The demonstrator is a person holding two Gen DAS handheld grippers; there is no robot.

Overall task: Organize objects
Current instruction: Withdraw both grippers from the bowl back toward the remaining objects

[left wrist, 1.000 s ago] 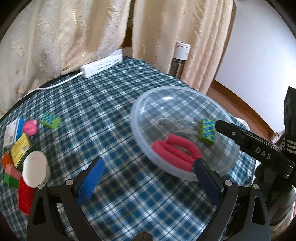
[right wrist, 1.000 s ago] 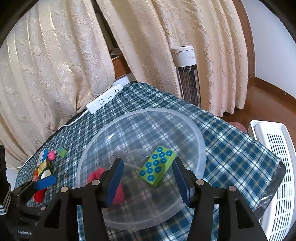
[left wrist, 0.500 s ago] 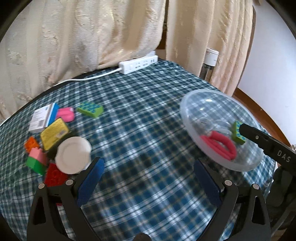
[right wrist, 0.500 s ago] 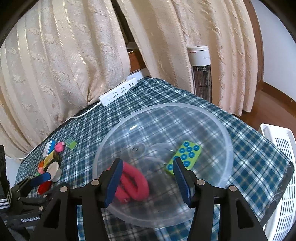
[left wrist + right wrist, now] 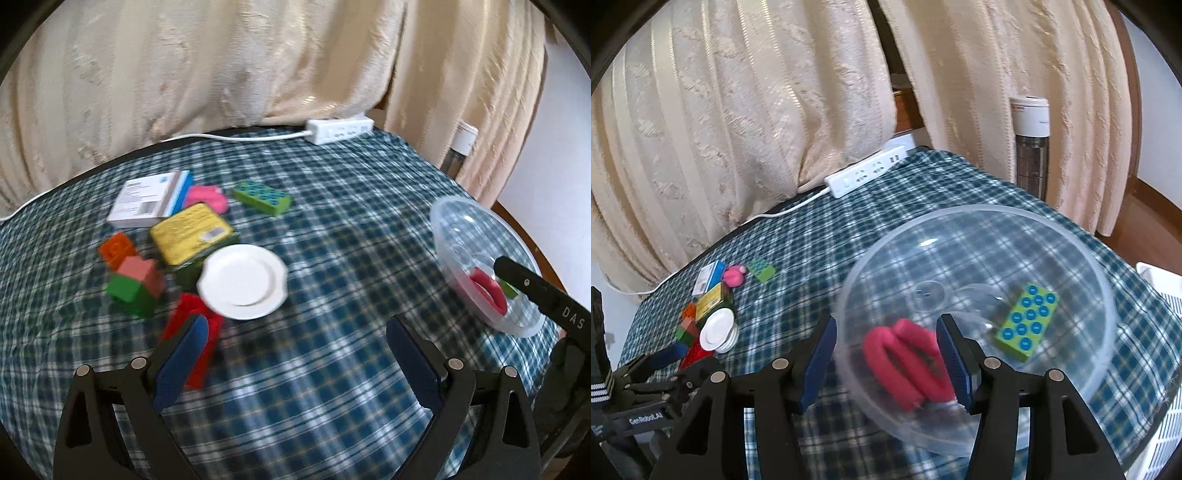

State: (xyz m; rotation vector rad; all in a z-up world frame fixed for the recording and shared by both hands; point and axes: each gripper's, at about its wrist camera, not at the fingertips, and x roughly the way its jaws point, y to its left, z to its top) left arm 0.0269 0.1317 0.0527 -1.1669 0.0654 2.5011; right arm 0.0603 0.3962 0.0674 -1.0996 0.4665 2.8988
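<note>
A clear plastic bowl (image 5: 979, 218) stands on the checked tablecloth at the right and holds a pink loop (image 5: 905, 350) and a green brick with blue studs (image 5: 1027, 325). My right gripper (image 5: 886, 336) hovers open over the bowl's near left rim, with the loop lying below its jaws and nothing gripped. One of its fingers (image 5: 532, 288) shows in the left wrist view over the bowl (image 5: 461, 210). My left gripper (image 5: 295, 350) is open over bare cloth. Its left finger is beside a red brick (image 5: 181, 314) and a white round lid (image 5: 243, 280).
The pile at left holds a yellow packet (image 5: 192, 232), a white box (image 5: 147, 199), a pink toy (image 5: 207, 195), a second green brick (image 5: 262, 197), an orange brick (image 5: 116, 249) and a pink-and-green block (image 5: 135, 284). A power strip (image 5: 340, 129) lies by the curtains. A heater (image 5: 1030, 140) stands beyond the table.
The left gripper has swung left, away from the bowl toward the pile of bricks. The right gripper has shifted left over the bowl, so the green brick now lies right of its jaws.
</note>
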